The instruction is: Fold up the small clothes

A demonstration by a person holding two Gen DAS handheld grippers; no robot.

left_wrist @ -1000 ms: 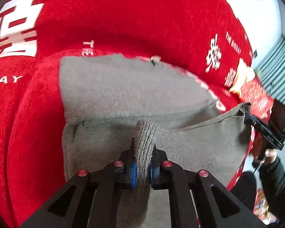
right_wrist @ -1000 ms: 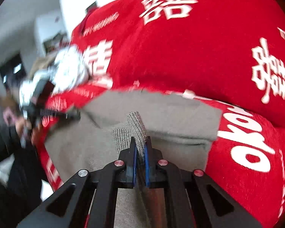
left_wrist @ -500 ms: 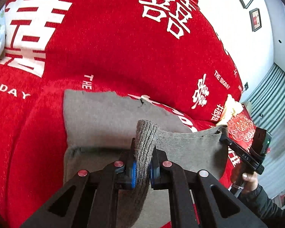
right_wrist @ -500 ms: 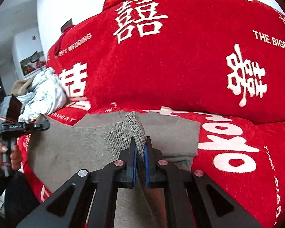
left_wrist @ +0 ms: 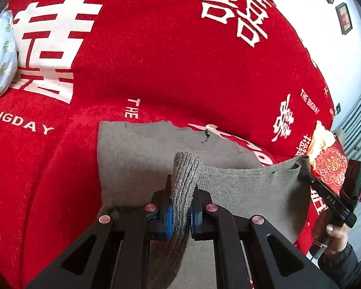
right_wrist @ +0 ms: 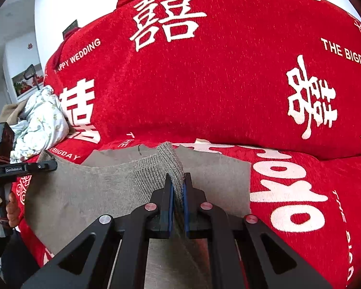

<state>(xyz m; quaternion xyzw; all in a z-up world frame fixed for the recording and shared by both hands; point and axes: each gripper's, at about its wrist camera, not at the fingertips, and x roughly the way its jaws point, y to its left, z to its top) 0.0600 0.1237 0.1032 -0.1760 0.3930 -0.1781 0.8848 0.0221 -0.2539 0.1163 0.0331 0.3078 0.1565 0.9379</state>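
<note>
A grey-brown knit garment (left_wrist: 137, 159) lies on the red sofa seat, its far part flat, its near edge lifted and stretched between both grippers. My left gripper (left_wrist: 181, 214) is shut on the ribbed hem at one corner. My right gripper (right_wrist: 177, 192) is shut on the ribbed hem at the other corner. In the left wrist view the right gripper (left_wrist: 325, 192) shows at the right, holding the far corner. In the right wrist view the garment (right_wrist: 89, 192) spans to the left gripper (right_wrist: 24, 167) at the left.
The red sofa cover (left_wrist: 156, 60) with white characters rises as a backrest behind the garment. A crumpled white floral cloth (right_wrist: 41, 118) lies on the seat at the left end. A red and gold cushion (left_wrist: 329, 163) sits at the right end.
Both grippers have lifted and drawn the held hem back toward me, away from the backrest. More of the sofa back shows in both views.
</note>
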